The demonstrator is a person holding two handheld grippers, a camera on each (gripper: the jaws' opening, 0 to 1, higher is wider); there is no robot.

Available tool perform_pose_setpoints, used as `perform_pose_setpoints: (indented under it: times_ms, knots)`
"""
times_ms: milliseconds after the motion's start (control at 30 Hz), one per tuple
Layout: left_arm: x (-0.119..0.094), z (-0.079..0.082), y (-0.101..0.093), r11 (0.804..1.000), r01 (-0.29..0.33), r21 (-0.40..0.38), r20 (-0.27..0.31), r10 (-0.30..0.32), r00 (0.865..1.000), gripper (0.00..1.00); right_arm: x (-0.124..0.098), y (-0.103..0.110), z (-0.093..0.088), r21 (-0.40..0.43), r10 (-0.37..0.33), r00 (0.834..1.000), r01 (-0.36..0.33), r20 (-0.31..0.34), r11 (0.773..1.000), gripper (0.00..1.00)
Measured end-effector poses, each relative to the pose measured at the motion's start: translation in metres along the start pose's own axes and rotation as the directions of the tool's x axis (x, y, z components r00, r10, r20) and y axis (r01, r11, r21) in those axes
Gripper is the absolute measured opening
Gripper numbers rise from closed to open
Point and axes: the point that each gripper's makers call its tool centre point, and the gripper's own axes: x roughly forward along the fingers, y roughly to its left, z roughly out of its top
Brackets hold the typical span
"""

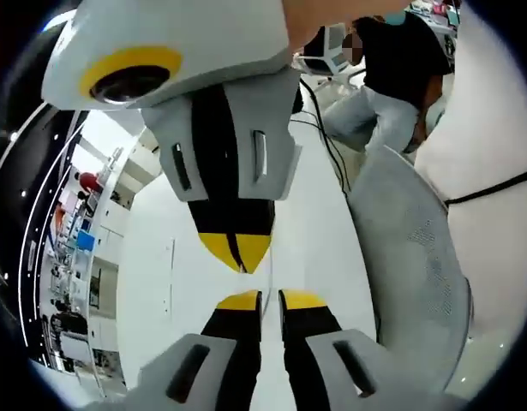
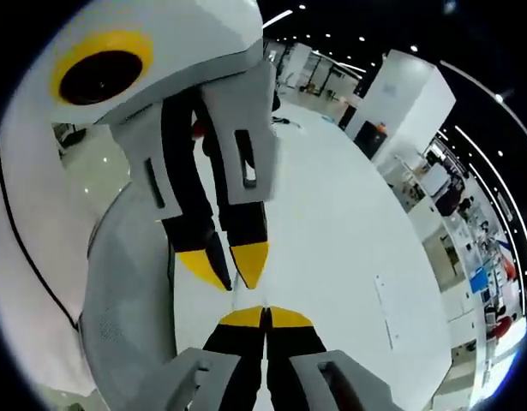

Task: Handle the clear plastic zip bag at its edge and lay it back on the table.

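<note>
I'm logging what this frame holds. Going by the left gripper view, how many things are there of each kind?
grippers: 2, the left gripper and the right gripper
grey mesh chair: 1
person: 1
Total: 4

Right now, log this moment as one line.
left claw slightly open | right claw shut | tip to tip, apart | over white table
</note>
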Motion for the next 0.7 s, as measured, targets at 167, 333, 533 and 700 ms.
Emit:
perform_pose_setpoints:
  times_ms: [167,333,533,700]
  knots:
    - [0.002,0.001,-0.009,1.000,0.012,-0.009,0.002,-0.011,1.000,0.00,0.000,-0.003,0.002,0.021,-0.021,1.000,0.021,-0.001,1.000,0.00]
    - [0.003,-0.001,-0.014,1.000,0.020,-0.024,0.005,-0.020,1.000,0.00,-0.002,-0.012,0.002,0.051,-0.051,0.999,0.051,0.002,0.997,0.00]
    - [0.002,0.001,-0.021,0.997,0.036,-0.062,0.026,-0.034,0.999,0.00,-0.004,-0.022,0.002,0.106,-0.092,0.996,0.089,0.022,0.990,0.00]
    - [0.003,0.000,-0.029,0.996,0.047,-0.073,0.024,-0.045,0.999,0.00,-0.008,-0.029,0.003,0.146,-0.138,0.989,0.130,0.045,0.981,0.00]
